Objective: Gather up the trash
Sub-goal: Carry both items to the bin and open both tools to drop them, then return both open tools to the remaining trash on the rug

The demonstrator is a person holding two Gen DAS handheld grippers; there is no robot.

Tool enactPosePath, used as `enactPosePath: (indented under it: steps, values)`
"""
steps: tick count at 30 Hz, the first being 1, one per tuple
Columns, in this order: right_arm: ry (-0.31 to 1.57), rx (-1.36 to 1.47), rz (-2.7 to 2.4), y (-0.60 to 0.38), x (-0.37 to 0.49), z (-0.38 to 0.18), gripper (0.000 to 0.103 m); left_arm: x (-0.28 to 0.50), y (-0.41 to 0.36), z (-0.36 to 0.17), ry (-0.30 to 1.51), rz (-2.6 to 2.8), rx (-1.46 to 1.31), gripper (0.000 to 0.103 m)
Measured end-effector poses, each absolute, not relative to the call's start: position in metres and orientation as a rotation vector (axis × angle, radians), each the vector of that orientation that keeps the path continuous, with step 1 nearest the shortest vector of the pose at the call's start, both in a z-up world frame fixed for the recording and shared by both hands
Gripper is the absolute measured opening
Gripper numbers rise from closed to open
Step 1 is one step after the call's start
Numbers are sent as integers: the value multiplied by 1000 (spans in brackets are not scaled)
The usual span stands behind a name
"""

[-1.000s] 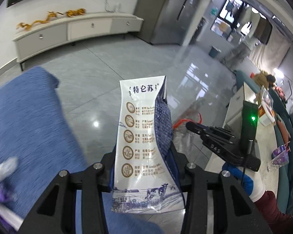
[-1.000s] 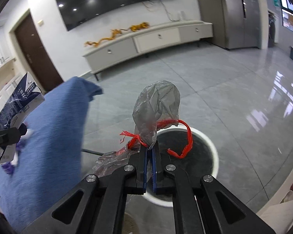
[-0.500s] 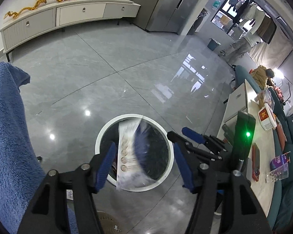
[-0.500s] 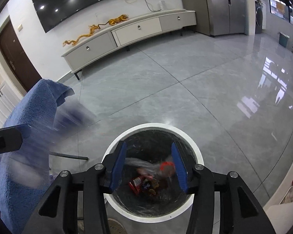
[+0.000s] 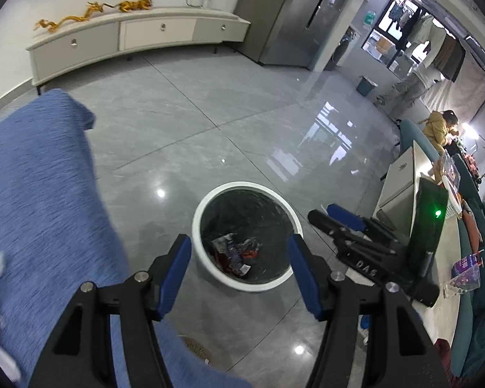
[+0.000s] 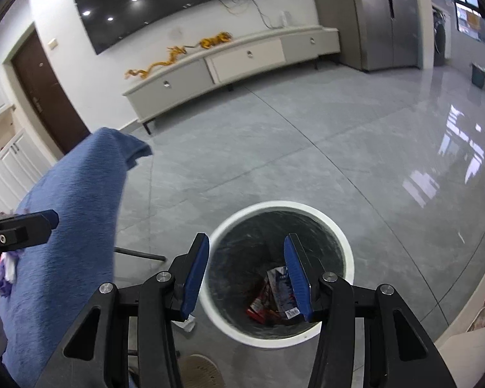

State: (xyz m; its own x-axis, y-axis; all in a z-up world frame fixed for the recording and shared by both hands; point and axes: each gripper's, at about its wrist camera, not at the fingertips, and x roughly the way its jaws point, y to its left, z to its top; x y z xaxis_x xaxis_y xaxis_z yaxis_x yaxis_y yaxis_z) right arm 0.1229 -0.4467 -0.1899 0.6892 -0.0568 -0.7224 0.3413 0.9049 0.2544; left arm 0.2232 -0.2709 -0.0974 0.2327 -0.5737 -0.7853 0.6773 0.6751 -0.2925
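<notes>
A round white trash bin (image 5: pixel 200 213) with a dark liner stands on the grey floor; it also shows in the right wrist view (image 6: pixel 347 252). Trash (image 5: pixel 234 252) lies at its bottom, including the milk carton (image 6: pixel 279 286) and red wrappers. My left gripper (image 5: pixel 237 266) is open and empty above the bin's near rim. My right gripper (image 6: pixel 245 274) is open and empty over the bin. The right gripper also shows in the left wrist view (image 5: pixel 342 218) to the right of the bin. The left gripper's fingertip (image 6: pixel 38 223) shows at the left of the right wrist view.
A blue cloth-covered surface (image 5: pixel 32 194) lies left of the bin, with white and purple scraps (image 6: pixel 6 266) on it. A white low table (image 5: pixel 417 174) with items and a teal sofa (image 5: pixel 478 294) are to the right. A long TV cabinet (image 6: pixel 229 64) lines the far wall.
My left gripper opened and the milk carton fell into the bin. My right gripper opened and the plastic bag with red ties dropped in. Both grippers now hang empty over the bin.
</notes>
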Motion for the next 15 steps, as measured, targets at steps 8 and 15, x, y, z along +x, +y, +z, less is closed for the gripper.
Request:
enactPosePath:
  steps: [8, 15]
  values:
    - [689, 294, -153, -392, 105, -130, 48, 189, -164, -60, 905, -776, 94, 60]
    - [604, 206, -52, -331, 88, -75, 48, 161, -47, -51, 836, -643, 49, 60]
